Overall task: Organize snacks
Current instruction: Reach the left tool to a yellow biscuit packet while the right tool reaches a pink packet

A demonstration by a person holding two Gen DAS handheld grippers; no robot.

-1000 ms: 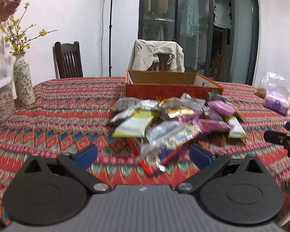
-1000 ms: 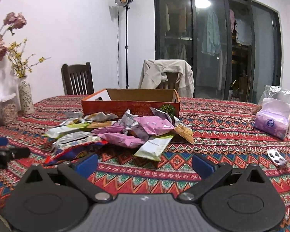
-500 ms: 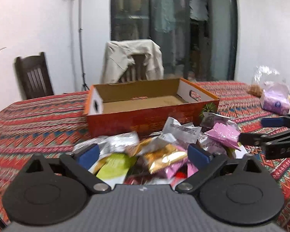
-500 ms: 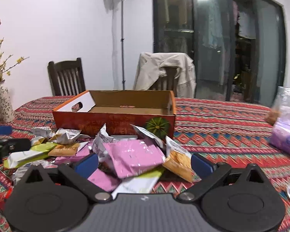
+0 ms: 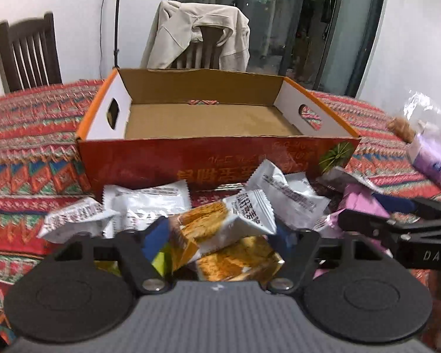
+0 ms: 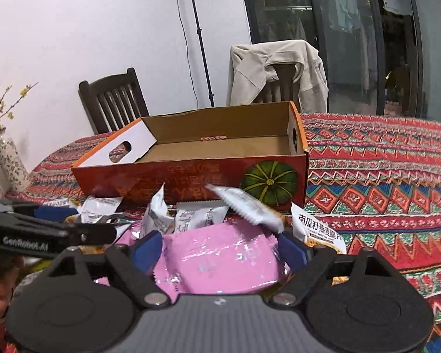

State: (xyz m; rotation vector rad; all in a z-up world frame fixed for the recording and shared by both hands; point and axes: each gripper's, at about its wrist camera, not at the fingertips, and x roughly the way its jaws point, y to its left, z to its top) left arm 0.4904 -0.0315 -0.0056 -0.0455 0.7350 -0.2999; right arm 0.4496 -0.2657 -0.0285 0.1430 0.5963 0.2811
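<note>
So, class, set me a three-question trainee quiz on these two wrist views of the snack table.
1. True or false: the box already holds snacks.
2. Which packet lies between the right gripper fingers: A) pink packet B) green packet C) tissue pack?
3. Fill in: the left gripper straddles an orange-and-white ____.

Key: 1 false, its floor shows bare cardboard. 2 A. 3 packet. Both grippers are open, nothing gripped yet.
</note>
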